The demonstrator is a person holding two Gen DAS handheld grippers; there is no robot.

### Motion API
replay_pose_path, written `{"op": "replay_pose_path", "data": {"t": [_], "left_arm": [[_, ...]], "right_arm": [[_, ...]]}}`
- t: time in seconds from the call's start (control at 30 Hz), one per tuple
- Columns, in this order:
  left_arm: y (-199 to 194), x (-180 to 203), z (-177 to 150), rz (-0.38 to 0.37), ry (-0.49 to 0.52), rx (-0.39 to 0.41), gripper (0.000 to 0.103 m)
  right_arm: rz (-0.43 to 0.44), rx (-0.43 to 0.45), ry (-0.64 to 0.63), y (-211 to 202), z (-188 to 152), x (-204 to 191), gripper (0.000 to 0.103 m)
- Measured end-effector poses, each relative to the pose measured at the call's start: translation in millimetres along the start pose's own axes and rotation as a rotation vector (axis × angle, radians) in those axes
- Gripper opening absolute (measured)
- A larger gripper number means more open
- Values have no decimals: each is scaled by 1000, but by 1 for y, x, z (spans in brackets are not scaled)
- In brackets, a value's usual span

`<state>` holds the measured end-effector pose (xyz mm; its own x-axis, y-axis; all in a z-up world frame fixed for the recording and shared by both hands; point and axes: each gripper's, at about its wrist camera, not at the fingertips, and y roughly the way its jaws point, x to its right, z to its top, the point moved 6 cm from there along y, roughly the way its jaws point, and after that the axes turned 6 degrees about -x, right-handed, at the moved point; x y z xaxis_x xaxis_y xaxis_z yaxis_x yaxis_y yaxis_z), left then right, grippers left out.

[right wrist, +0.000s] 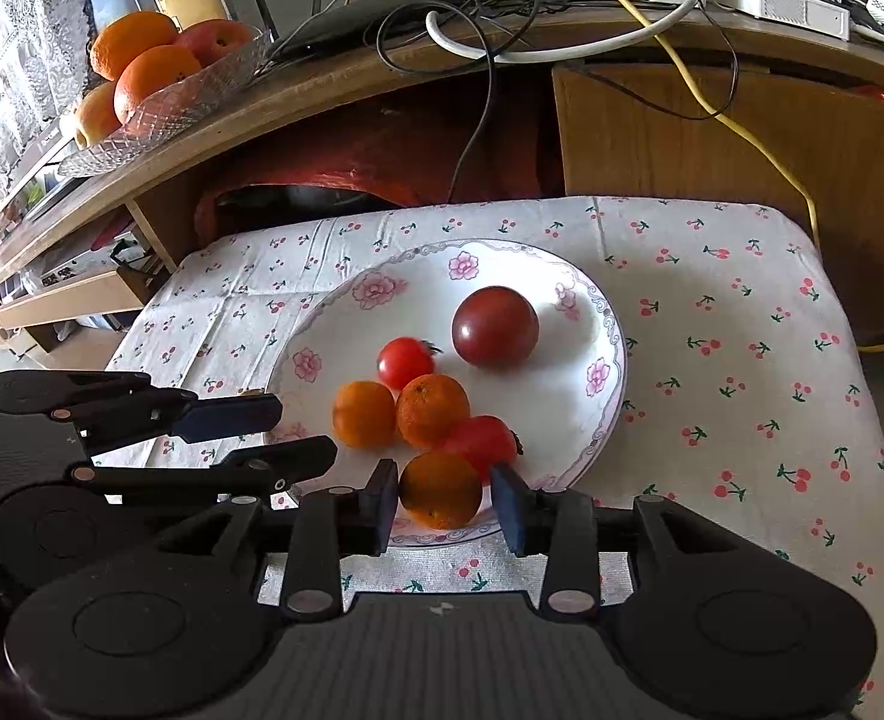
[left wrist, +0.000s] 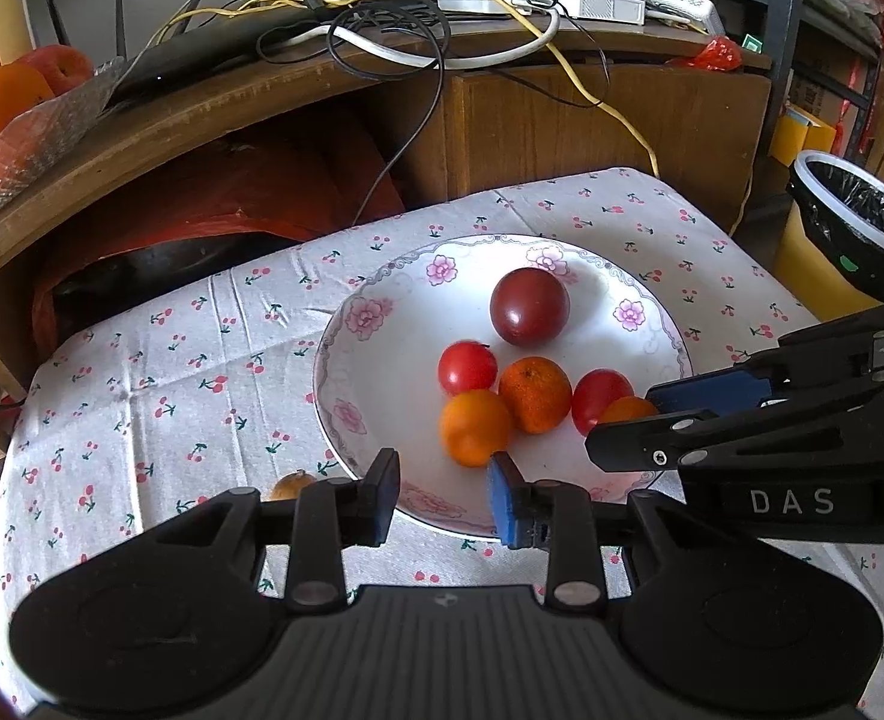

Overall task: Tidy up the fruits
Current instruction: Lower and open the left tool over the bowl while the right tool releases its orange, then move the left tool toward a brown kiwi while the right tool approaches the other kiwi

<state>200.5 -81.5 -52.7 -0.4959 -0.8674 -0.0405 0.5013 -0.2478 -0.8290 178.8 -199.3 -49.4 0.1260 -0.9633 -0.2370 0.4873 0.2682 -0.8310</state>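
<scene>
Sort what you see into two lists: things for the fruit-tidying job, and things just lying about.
For the job: plate, oranges, small tomatoes, dark red fruit, right gripper, left gripper.

Lying about: cables, bin, glass fruit bowl.

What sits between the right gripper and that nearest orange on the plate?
Nothing visible. The orange already sits between the open right gripper's fingers, at the plate's near edge; a tomato lies just behind it.

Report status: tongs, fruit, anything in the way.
Left tongs open, empty, at the plate rim. Right tongs open around the nearest mandarin, no visible contact. Small tomato touches it behind.
</scene>
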Motion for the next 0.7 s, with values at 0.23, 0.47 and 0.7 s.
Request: {"op": "replay_pose_path", "data": {"t": [0.23, 0.47, 0.7], "left_arm": [[-6, -1, 0, -4, -5, 15, 43], [-12, -5, 2, -5, -21, 28, 43], [-15, -4, -1, -4, -11, 25, 43]], "right_arm": [[1, 5, -14, -3, -1, -2, 34], [8, 17, -14, -7, 1, -6, 34], [3, 13, -25, -7, -1, -7, 37]]}}
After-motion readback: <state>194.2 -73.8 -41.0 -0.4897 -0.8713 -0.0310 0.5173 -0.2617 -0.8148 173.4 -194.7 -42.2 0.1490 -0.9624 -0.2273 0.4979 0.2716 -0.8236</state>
